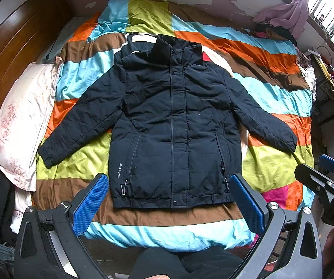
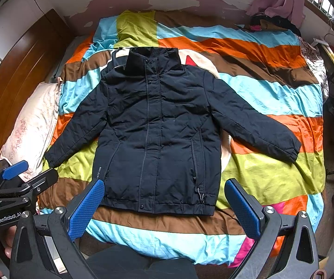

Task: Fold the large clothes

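Lying against the wooden headboard (image 1: 15, 41) at the left, a pale pillow (image 1: 20, 125) borders the striped quilt (image 1: 271, 93) on the bed. At the quilt's middle the dark jacket (image 1: 173, 125) is spread flat, front up, zipped, sleeves angled outward. Near its hem, the left tool (image 1: 171, 207) and right tool (image 2: 164, 209) hover with fingers wide apart, holding nothing.

Bed (image 1: 283, 162) w/ striped quilt (image 1: 271, 93), jacket (image 1: 173, 121), pillow (image 1: 20, 125).
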Demonstrator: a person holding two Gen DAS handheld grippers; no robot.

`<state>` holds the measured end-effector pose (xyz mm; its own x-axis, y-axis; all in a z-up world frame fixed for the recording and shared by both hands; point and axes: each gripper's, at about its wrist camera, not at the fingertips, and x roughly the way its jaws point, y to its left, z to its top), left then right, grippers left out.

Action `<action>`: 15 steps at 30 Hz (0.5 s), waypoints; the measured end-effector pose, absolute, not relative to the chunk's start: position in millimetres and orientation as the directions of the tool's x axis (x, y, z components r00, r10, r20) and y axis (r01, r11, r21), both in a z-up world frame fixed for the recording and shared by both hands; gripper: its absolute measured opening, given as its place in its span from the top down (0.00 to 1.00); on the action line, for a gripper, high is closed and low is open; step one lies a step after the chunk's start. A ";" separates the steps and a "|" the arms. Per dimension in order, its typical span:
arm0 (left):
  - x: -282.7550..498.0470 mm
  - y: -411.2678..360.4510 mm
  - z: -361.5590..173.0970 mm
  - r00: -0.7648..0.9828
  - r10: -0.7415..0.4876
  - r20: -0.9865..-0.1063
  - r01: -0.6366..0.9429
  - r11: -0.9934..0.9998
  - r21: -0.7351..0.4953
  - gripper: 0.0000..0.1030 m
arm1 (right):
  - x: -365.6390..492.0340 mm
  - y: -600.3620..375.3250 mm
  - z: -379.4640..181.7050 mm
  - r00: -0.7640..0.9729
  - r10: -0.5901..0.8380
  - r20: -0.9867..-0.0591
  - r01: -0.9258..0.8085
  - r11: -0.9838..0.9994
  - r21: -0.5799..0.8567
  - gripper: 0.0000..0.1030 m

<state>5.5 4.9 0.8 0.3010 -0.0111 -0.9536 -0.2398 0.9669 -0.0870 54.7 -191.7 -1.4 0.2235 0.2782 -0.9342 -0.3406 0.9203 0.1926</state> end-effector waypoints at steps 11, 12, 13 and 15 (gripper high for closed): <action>5.9 5.3 0.8 0.301 -0.011 -0.954 -0.240 0.967 -0.087 0.01 | 55.8 -190.3 1.1 0.225 0.280 -0.933 -0.341 0.920 0.194 0.00; 5.5 5.2 0.9 0.300 -0.012 -0.954 -0.240 0.967 -0.088 0.01 | 56.2 -189.3 2.8 0.224 0.280 -0.933 -0.342 0.920 0.194 0.00; 5.9 5.4 0.9 0.301 -0.013 -0.954 -0.240 0.967 -0.088 0.01 | 55.9 -189.9 1.5 0.226 0.279 -0.933 -0.343 0.920 0.192 0.00; 5.7 5.3 0.7 0.301 -0.011 -0.953 -0.239 0.967 -0.087 0.01 | 56.4 -189.6 2.3 0.226 0.280 -0.933 -0.342 0.920 0.193 0.00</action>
<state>5.7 5.3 0.7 0.3015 -0.0113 -0.9534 -0.2389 0.9671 -0.0870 56.4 -189.6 2.3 0.2265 0.2803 -0.9328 -0.3417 0.9197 0.1934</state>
